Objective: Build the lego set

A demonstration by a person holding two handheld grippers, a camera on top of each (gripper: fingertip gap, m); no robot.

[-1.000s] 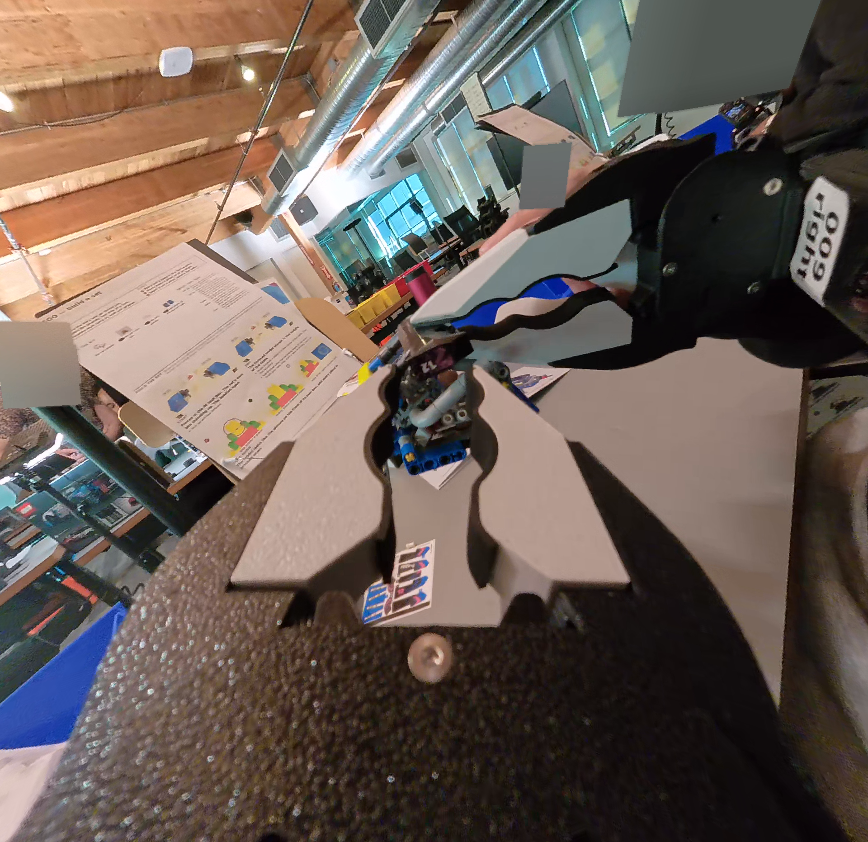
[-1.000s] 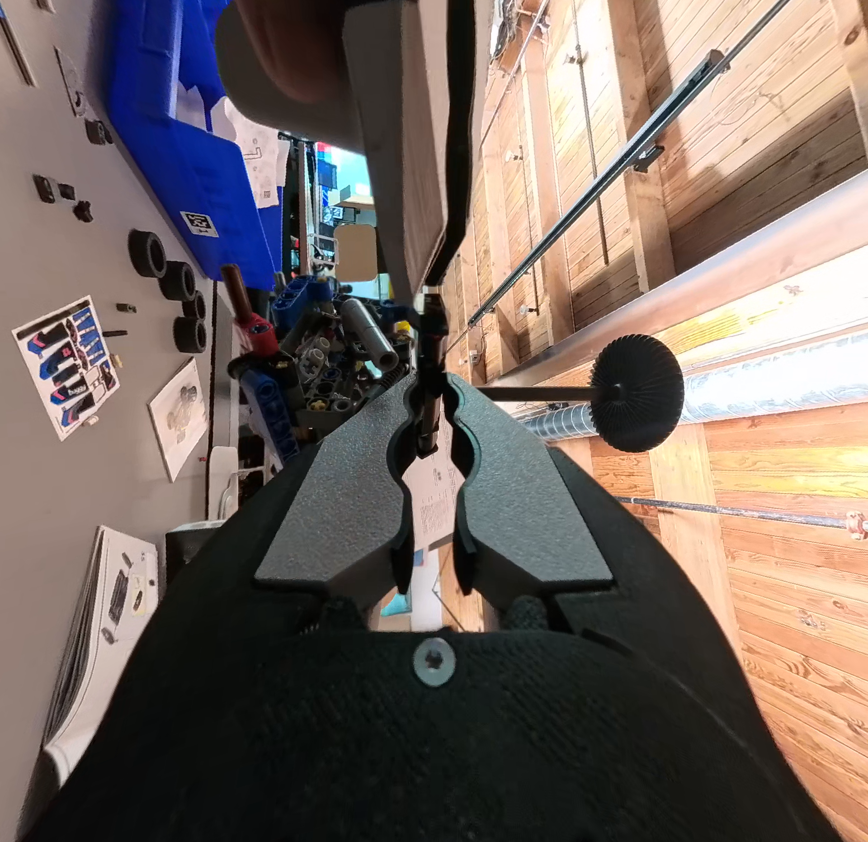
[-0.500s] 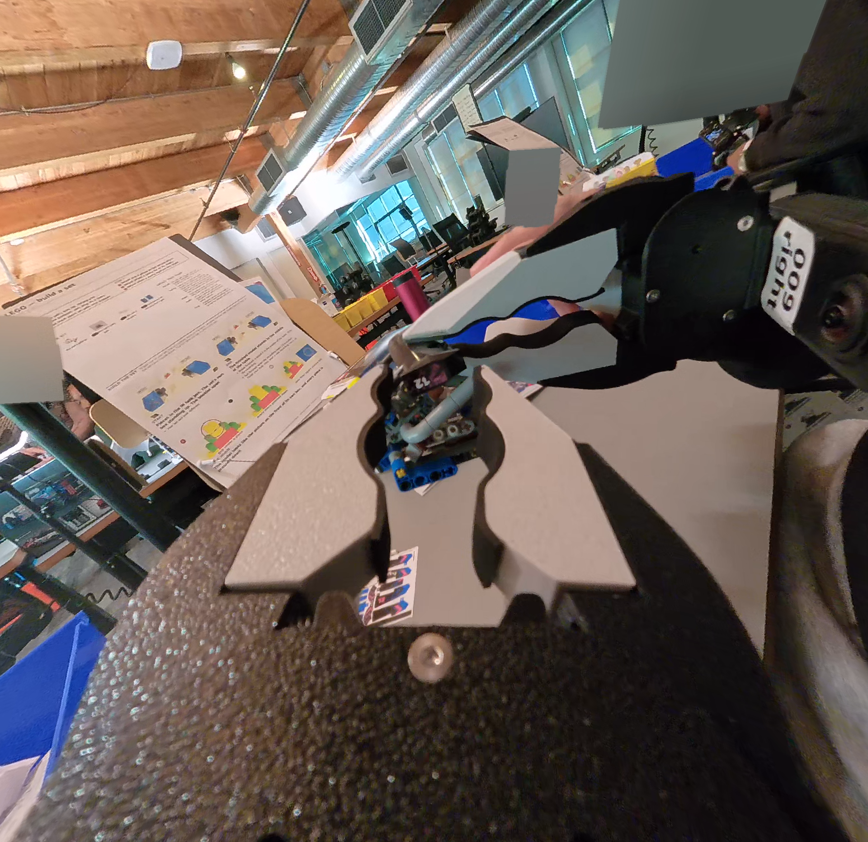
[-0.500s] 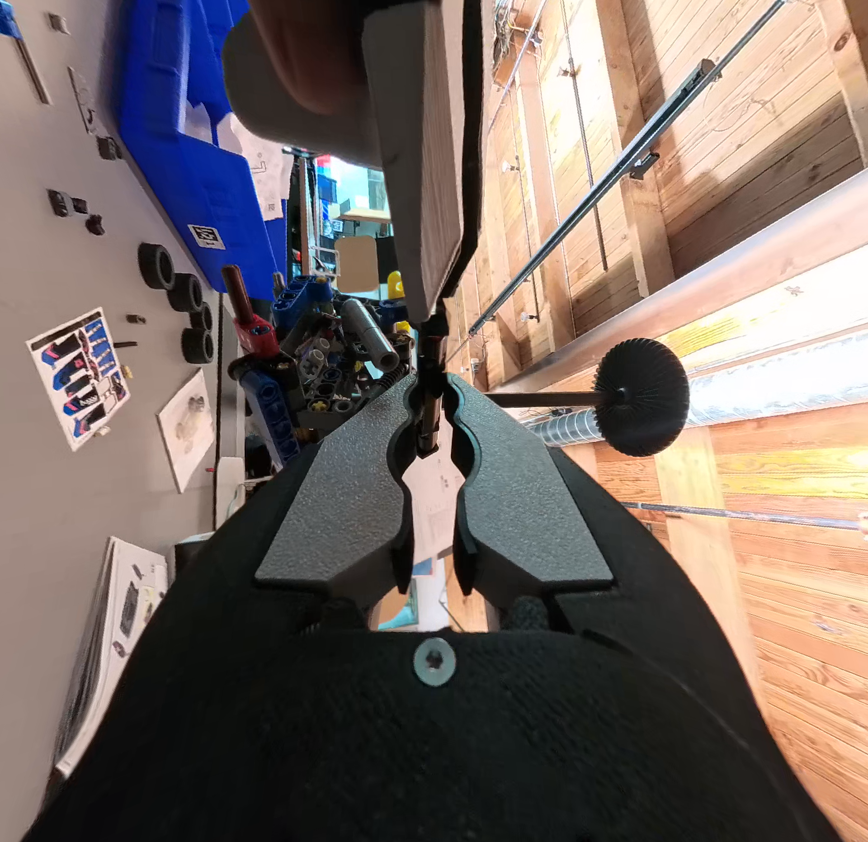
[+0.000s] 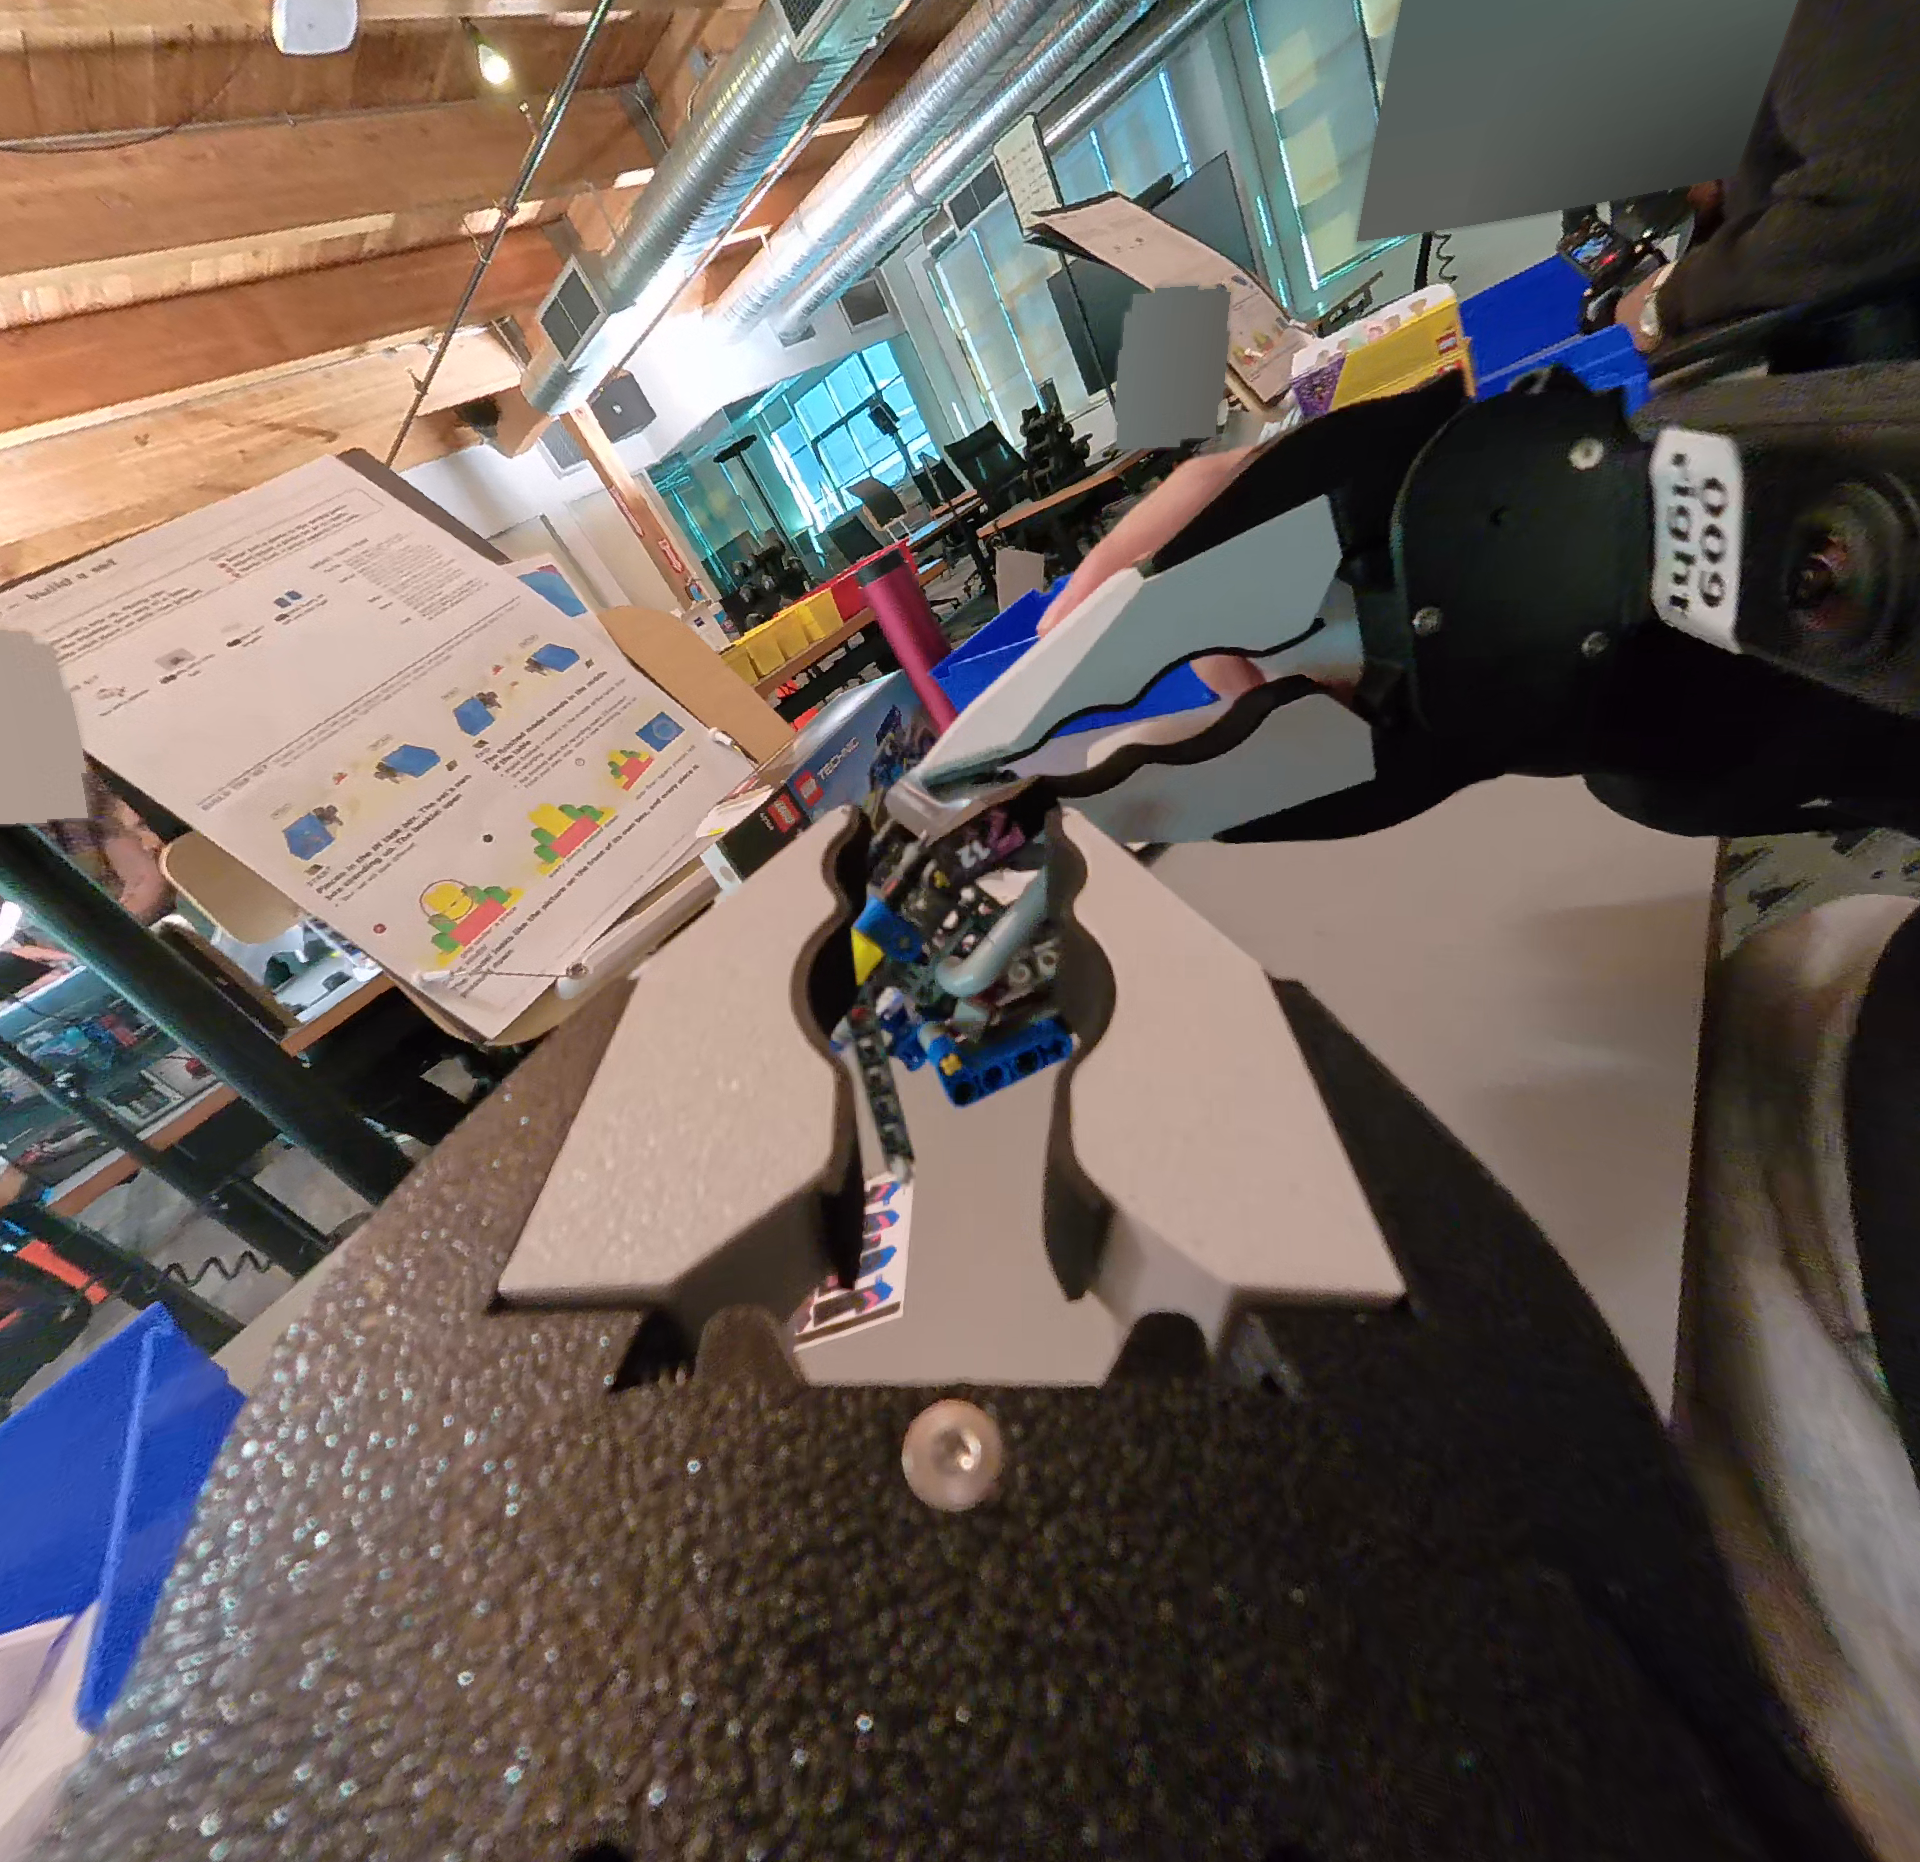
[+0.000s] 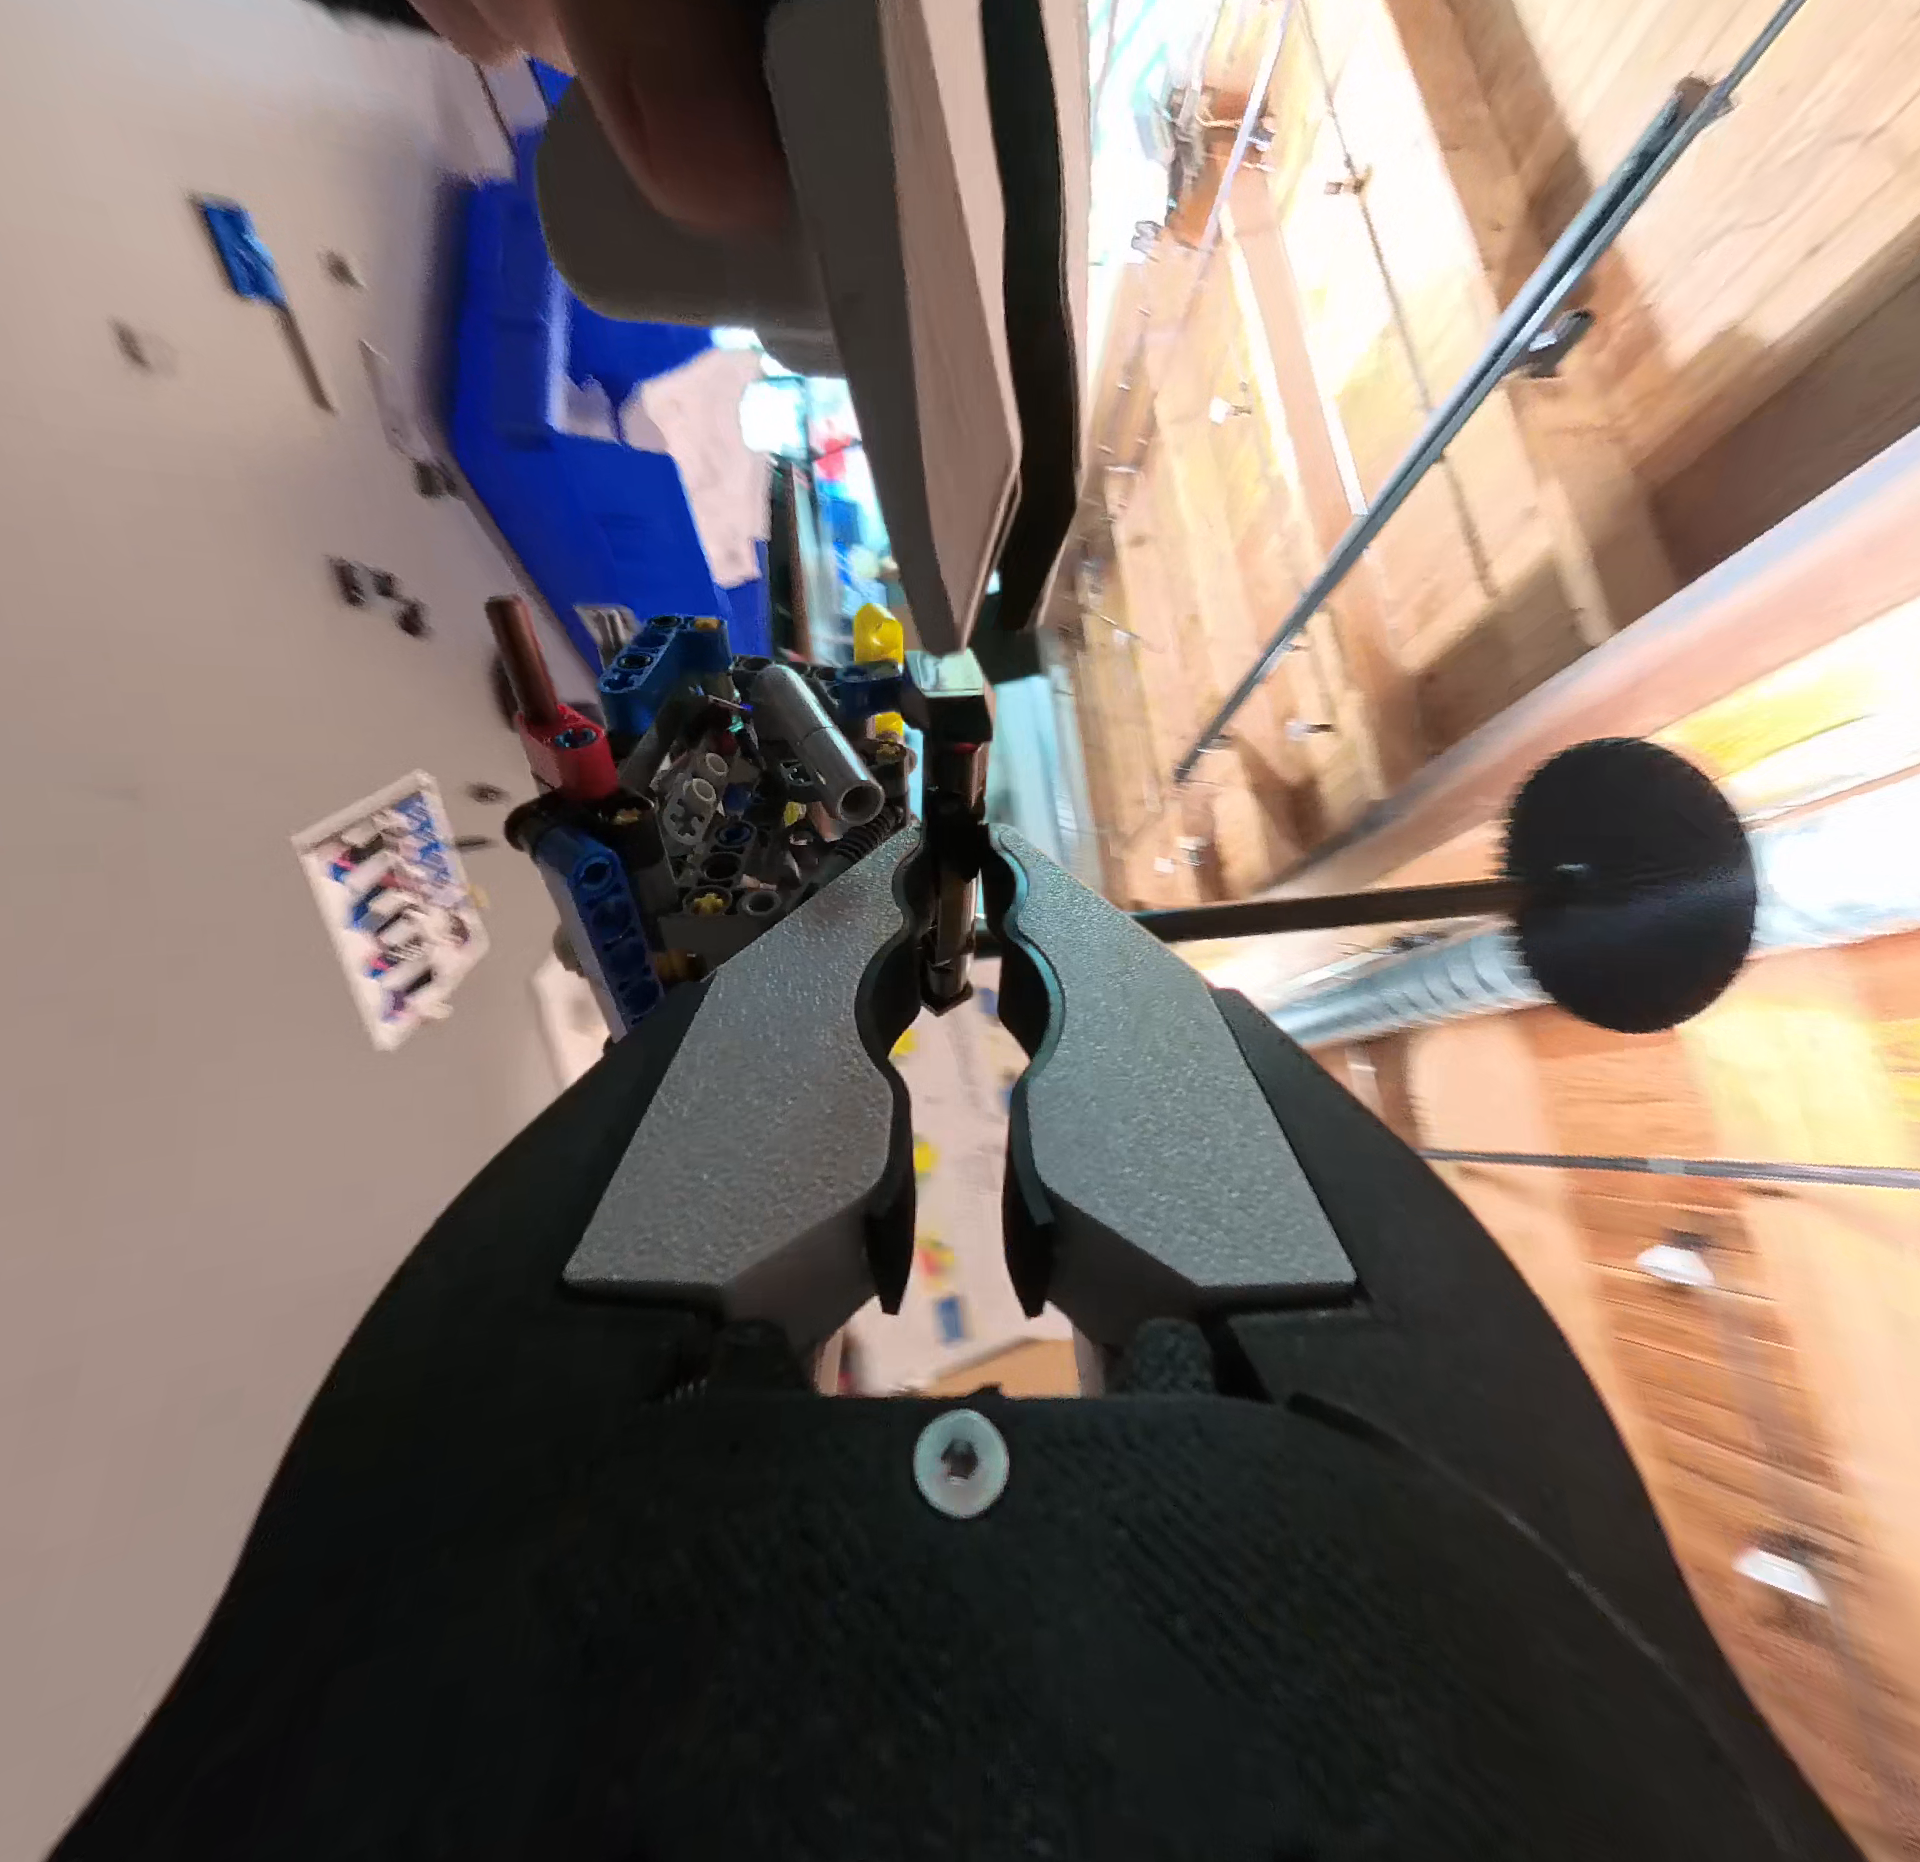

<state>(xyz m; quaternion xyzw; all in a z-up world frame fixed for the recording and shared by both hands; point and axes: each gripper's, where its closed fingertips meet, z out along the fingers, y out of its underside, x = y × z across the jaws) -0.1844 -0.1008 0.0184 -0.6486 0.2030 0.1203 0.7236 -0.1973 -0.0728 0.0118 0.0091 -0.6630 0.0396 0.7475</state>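
Black ribbed panel (image 6: pixel 951 877) pinched in right tongs (image 6: pixel 953 856), knobbly brick model (image 5: pixel 956 955)

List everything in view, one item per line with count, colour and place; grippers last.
Brick-built model: one, blue, grey and black, between the left gripper's fingers.
Thin black flat piece: one, on the model's edge, clamped by the right gripper.
Sticker sheet: one, white with blue marks, on the grey table.
Instruction sheet: one, white, propped behind the table.
Blue bin: one, on the table.
Left gripper: one, grey fingers around the model.
Right gripper: one, dark grey fingers, shut on the black piece.
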